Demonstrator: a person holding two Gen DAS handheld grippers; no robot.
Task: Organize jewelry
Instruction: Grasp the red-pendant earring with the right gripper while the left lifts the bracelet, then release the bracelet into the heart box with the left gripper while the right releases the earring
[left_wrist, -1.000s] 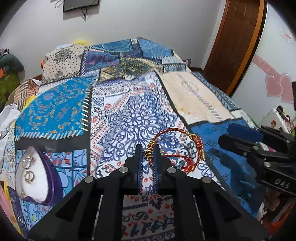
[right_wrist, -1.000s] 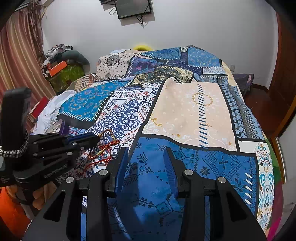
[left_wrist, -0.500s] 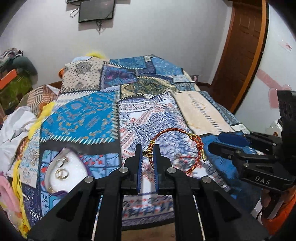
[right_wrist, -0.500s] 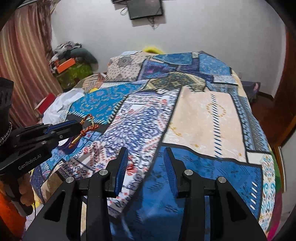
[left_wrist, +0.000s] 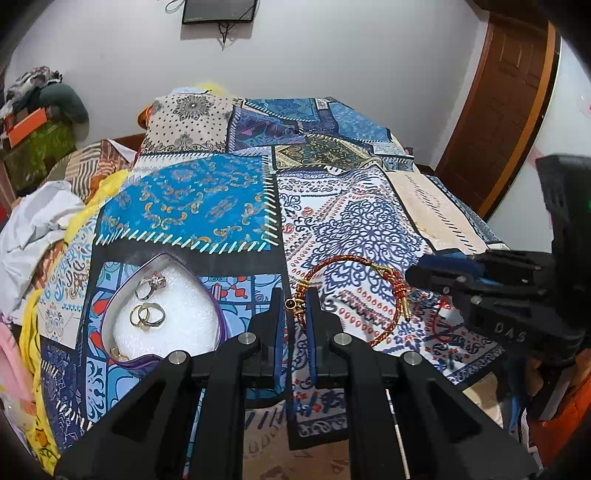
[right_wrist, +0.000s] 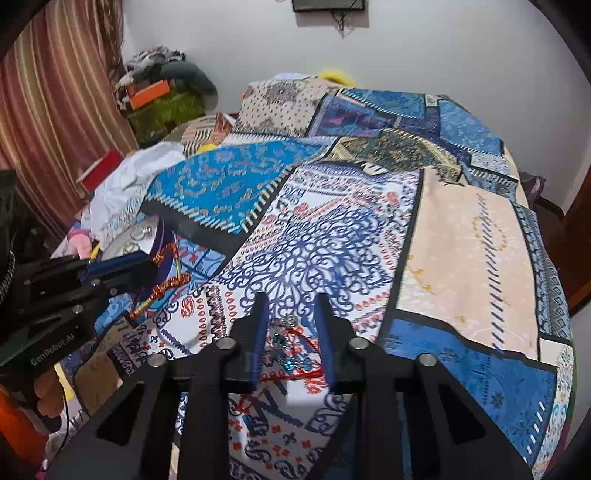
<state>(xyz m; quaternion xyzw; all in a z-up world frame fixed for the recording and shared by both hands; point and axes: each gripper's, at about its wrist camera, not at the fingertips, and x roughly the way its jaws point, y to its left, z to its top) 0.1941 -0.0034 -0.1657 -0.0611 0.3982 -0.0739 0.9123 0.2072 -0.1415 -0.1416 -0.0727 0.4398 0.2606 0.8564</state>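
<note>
My left gripper (left_wrist: 296, 308) is shut on a red and gold cord bracelet (left_wrist: 354, 291) and holds it above the bed, just right of a heart-shaped purple jewelry box (left_wrist: 166, 314) with white foam. Several rings (left_wrist: 147, 315) lie in the box. In the right wrist view the left gripper (right_wrist: 144, 258) shows at left with the bracelet (right_wrist: 162, 288) hanging from it beside the box (right_wrist: 144, 236). My right gripper (right_wrist: 291, 325) is open, low over a red string piece with blue beads (right_wrist: 291, 350) lying on the bedspread. It also shows in the left wrist view (left_wrist: 436, 273).
A patchwork bedspread (left_wrist: 351, 229) covers the bed. White and yellow cloth (left_wrist: 40, 229) is heaped at the left edge. A clothes pile (right_wrist: 162, 88) and striped curtain (right_wrist: 55, 103) stand at far left, a wooden door (left_wrist: 506, 92) at right.
My left gripper has carried the bracelet left toward the heart-shaped box. My right gripper has moved left and down, over the red string piece with blue beads.
</note>
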